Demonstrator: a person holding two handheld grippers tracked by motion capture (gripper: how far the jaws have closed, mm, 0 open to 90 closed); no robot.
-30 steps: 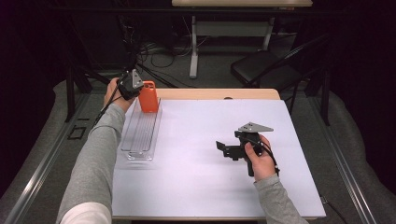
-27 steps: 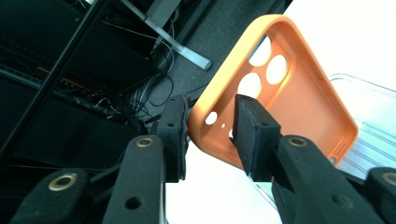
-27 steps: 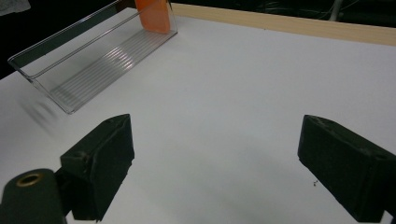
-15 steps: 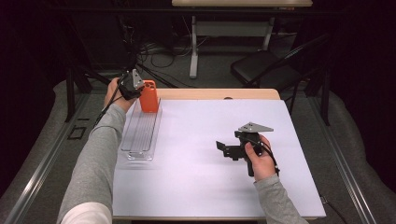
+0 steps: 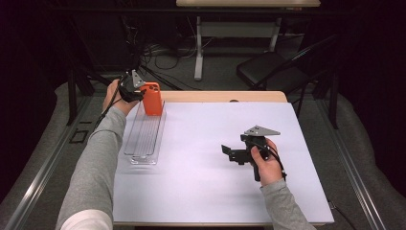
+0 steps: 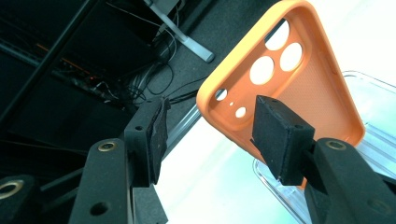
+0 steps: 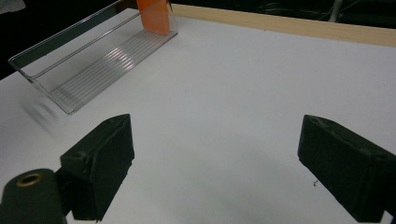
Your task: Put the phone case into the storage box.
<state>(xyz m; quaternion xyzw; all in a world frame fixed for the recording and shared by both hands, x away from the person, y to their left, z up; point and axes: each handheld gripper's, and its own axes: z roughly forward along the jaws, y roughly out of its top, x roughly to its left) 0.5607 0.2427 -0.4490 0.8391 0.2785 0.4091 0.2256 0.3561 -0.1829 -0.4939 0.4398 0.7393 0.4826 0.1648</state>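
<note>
Orange phone case [image 5: 152, 98] stands in the clear tray [image 5: 143, 139] (far end), left claw [image 5: 139, 91] just opening, released, arm outstretched.

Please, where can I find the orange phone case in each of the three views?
High view: orange phone case stands upright, upper left, at the clear tray's far end.
Left gripper view: upper right, close, camera holes showing.
Right gripper view: top edge, left of centre.
Shared landmark: the clear tray.
</note>
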